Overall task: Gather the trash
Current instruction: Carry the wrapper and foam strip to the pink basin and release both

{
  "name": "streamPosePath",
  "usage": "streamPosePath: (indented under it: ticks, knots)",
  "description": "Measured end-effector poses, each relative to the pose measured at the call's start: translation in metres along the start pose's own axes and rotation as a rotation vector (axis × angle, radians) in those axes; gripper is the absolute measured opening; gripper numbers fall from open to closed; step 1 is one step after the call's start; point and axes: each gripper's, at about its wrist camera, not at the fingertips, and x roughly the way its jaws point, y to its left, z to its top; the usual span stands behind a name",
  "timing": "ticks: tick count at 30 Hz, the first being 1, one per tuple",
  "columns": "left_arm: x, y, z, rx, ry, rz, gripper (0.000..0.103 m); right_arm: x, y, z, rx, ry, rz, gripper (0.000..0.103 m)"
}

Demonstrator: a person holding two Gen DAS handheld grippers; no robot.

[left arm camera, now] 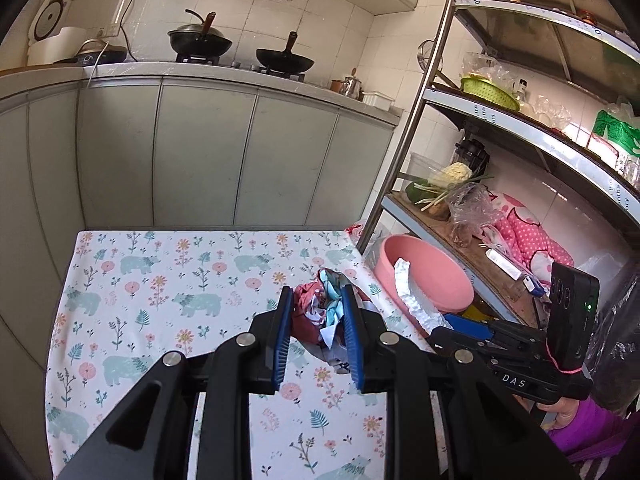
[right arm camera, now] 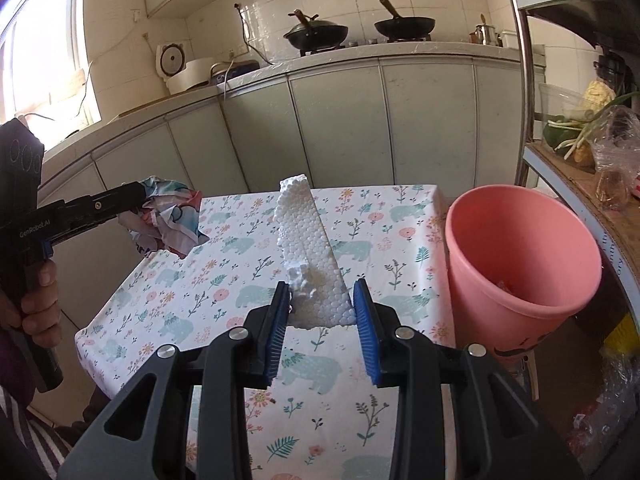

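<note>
My left gripper (left arm camera: 318, 296) is shut on a crumpled wad of colourful paper trash (left arm camera: 320, 308) and holds it above the floral tablecloth (left arm camera: 160, 280). The wad also shows in the right wrist view (right arm camera: 172, 216), held up at the left. My right gripper (right arm camera: 322, 292) is shut on a white styrofoam piece (right arm camera: 306, 252), which stands up above the table. In the left wrist view the styrofoam (left arm camera: 408, 292) hangs over the pink bin (left arm camera: 436, 280). The pink bin (right arm camera: 520, 256) stands beside the table's right edge, with something small inside.
A metal shelf rack (left arm camera: 500, 152) with vegetables, bags and a green basket stands right of the table. Grey kitchen cabinets (left arm camera: 200, 152) run behind, with two woks (left arm camera: 284, 60) on the stove.
</note>
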Motion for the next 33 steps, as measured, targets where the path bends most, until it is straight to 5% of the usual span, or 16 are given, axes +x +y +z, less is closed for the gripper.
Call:
streamPosePath:
  ticks: [20, 33]
  knots:
    - [0.106, -0.103, 0.056, 0.089, -0.051, -0.19, 0.023, -0.022, -0.095, 0.027, 0.155, -0.152, -0.225, 0.034]
    - [0.192, -0.142, 0.053, 0.126, 0.014, -0.185, 0.023, 0.007, -0.147, 0.022, 0.246, -0.115, -0.301, 0.034]
